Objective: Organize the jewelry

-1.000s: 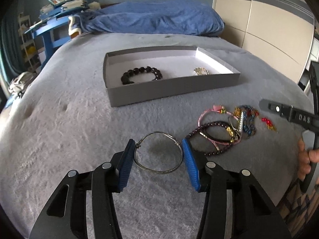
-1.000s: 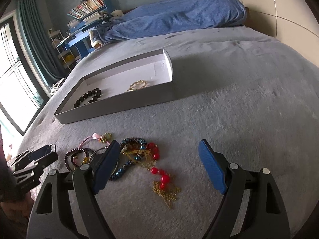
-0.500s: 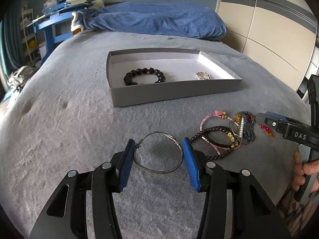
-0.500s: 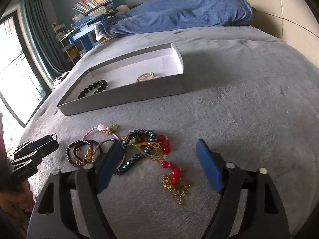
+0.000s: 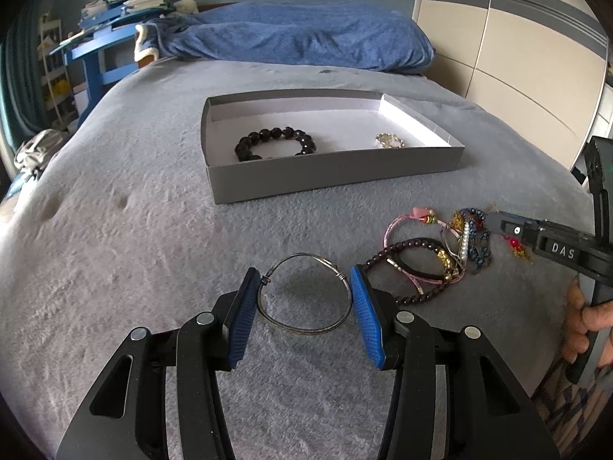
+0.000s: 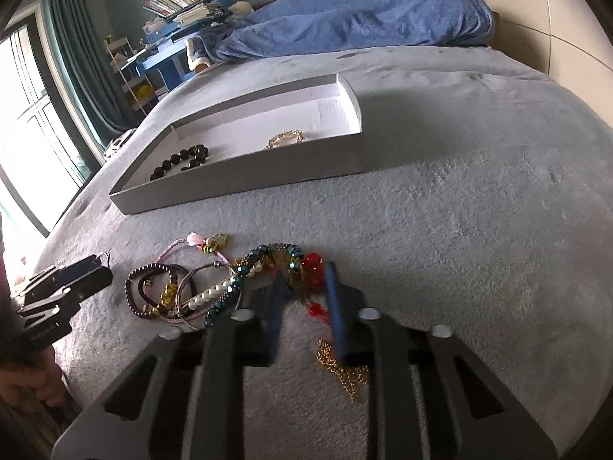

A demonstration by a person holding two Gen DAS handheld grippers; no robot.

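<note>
My left gripper (image 5: 304,287) is shut on a thin wire bangle (image 5: 306,331), one blue pad against each side of it, just over the grey bed cover. To its right lies a tangled pile of bracelets (image 5: 433,257). In the right wrist view my right gripper (image 6: 306,280) is blurred and its jaws are closing. A red bead and gold chain necklace (image 6: 312,262) sits between the fingertips, and both pads touch it. The grey tray (image 5: 325,178) further up the bed holds a black bead bracelet (image 5: 276,142) and a small pale gold bracelet (image 5: 389,140).
A blue duvet (image 5: 306,38) is heaped at the head of the bed. A blue desk with books (image 5: 111,50) stands at the back left, a cream wardrobe (image 5: 517,69) on the right. A hand (image 5: 586,322) grips the right tool's handle.
The right gripper's jaws have swung from wide apart to close around the red and gold necklace. The left gripper and its bangle have stayed put.
</note>
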